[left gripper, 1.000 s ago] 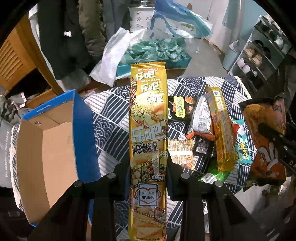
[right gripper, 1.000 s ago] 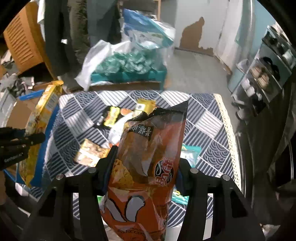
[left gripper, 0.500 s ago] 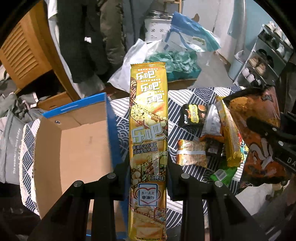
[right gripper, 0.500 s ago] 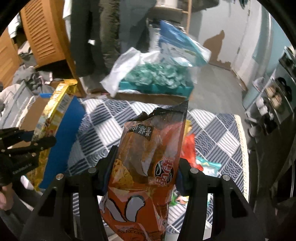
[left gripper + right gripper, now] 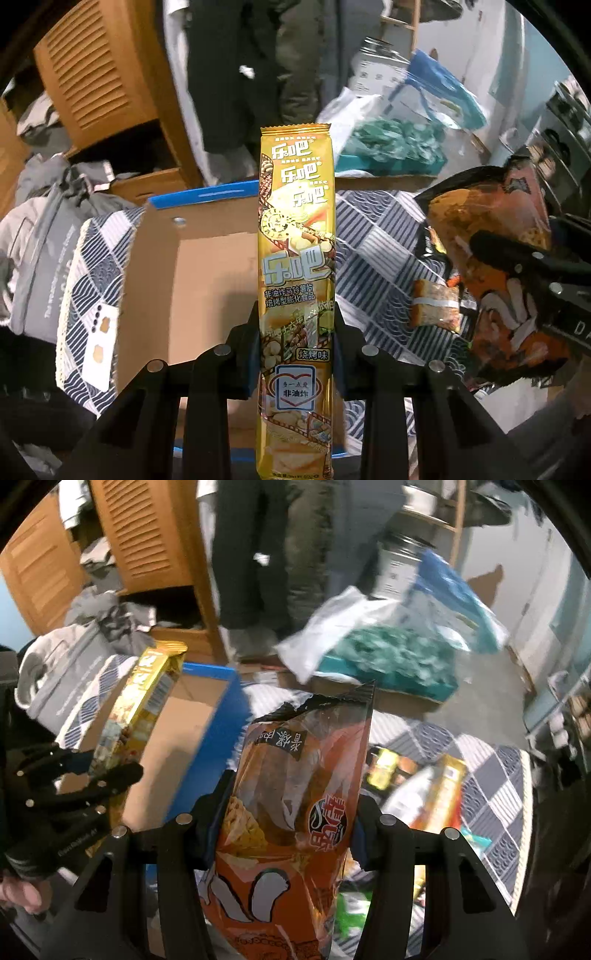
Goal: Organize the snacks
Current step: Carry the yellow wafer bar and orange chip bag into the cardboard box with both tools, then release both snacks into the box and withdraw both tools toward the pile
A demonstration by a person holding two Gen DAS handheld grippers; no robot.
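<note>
Jaws of the left gripper (image 5: 297, 332) pinch the long yellow chip pack (image 5: 297, 258) low over the cardboard box (image 5: 207, 280), the right gripper (image 5: 288, 823) clamping the orange snack bag (image 5: 295, 794): both seem light, crinkly, crushable, slippery.

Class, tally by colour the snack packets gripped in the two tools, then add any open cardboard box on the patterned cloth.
yellow snack packet: 1
orange snack packet: 1
open cardboard box: 1
Total: 3
</note>
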